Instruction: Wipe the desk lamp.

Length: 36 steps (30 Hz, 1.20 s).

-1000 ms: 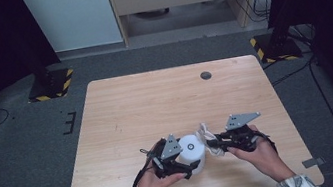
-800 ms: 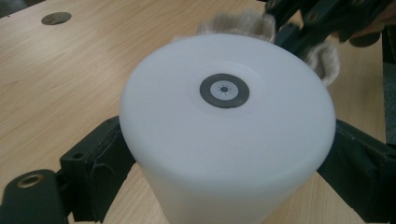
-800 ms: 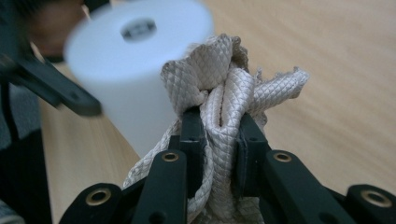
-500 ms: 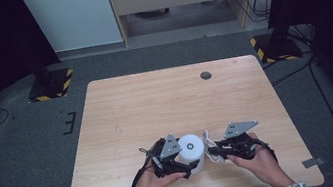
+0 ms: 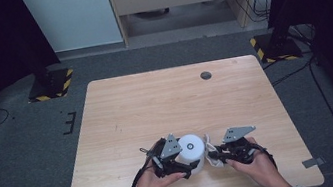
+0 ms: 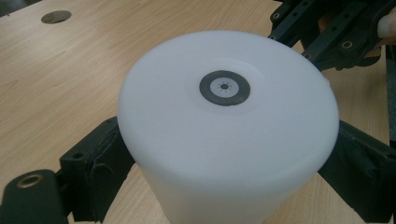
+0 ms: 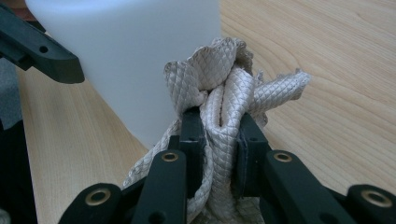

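A white plastic cylinder with a small dark disc on its top stands near the table's front edge. My left gripper is shut on it, one black pad pressing each side of the cylinder. Just to its right, my right gripper is shut on a bundle of cream braided rope, which bulges out above the jaws of that gripper. The rope sits right against the cylinder's wall. The right gripper also shows behind the cylinder in the left gripper view.
The wooden table stretches out beyond the hands, with a dark round grommet near its far edge. Yellow-and-black striped stand bases sit on the floor at both far corners.
My right gripper, with the rope in it, has sunk and come a little closer to the front edge. The left gripper and the cylinder have kept still.
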Available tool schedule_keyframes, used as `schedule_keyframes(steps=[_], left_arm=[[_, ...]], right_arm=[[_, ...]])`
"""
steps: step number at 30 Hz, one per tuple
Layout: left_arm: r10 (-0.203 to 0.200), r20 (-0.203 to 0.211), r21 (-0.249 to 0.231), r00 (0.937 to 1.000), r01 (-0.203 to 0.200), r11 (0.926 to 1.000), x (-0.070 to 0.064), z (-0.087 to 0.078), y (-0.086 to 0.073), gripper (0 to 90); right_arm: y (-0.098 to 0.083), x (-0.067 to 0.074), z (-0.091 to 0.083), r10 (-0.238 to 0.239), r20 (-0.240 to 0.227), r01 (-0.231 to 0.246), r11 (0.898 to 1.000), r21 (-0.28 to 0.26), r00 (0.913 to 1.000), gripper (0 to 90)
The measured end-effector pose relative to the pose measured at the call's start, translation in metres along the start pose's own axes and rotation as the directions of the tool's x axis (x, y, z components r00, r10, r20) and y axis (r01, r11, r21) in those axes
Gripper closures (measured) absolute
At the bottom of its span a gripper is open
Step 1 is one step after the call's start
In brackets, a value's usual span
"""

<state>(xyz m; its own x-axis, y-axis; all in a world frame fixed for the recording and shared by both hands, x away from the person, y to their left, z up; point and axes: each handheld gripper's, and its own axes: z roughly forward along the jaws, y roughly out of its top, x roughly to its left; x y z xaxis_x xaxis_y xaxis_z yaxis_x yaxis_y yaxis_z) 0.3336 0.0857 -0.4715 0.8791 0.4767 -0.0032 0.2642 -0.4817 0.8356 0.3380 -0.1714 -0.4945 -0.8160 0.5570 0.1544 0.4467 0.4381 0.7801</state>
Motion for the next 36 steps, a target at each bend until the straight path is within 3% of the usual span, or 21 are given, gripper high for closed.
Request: schedule_keyframes(steps=[7, 10, 20, 27, 36], left_arm=[[-0.001, -0.004, 0.004, 1.0, 0.001, 1.0, -0.001, 0.001, 0.0, 8.1], [-0.003, -0.004, 0.004, 1.0, 0.003, 1.0, 0.0, 0.001, 0.0, 8.1], [-0.001, 0.0, 0.005, 1.0, 0.001, 1.0, 0.0, 0.001, -0.001, 8.0], [0.0, 0.0, 0.006, 1.0, 0.0, 1.0, 0.0, 0.001, 0.0, 8.0], [0.0, 0.002, 0.003, 1.0, 0.0, 1.0, 0.0, 0.001, -0.001, 8.1]], right_arm=[[0.017, 0.007, -0.024, -0.009, -0.004, 0.008, 0.996, -0.094, 1.0, 76.6], [0.021, 0.007, -0.024, -0.027, 0.004, 0.028, 0.996, -0.08, 0.9996, 76.6], [0.004, -0.005, 0.005, 0.013, -0.002, -0.013, 1.0, 0.009, 0.9999, 76.6], [0.013, -0.012, 0.007, 0.023, -0.003, -0.023, 1.0, -0.015, 0.9997, 76.6], [0.001, -0.012, 0.017, 0.025, -0.006, -0.025, 0.999, 0.035, 0.9997, 76.8]])
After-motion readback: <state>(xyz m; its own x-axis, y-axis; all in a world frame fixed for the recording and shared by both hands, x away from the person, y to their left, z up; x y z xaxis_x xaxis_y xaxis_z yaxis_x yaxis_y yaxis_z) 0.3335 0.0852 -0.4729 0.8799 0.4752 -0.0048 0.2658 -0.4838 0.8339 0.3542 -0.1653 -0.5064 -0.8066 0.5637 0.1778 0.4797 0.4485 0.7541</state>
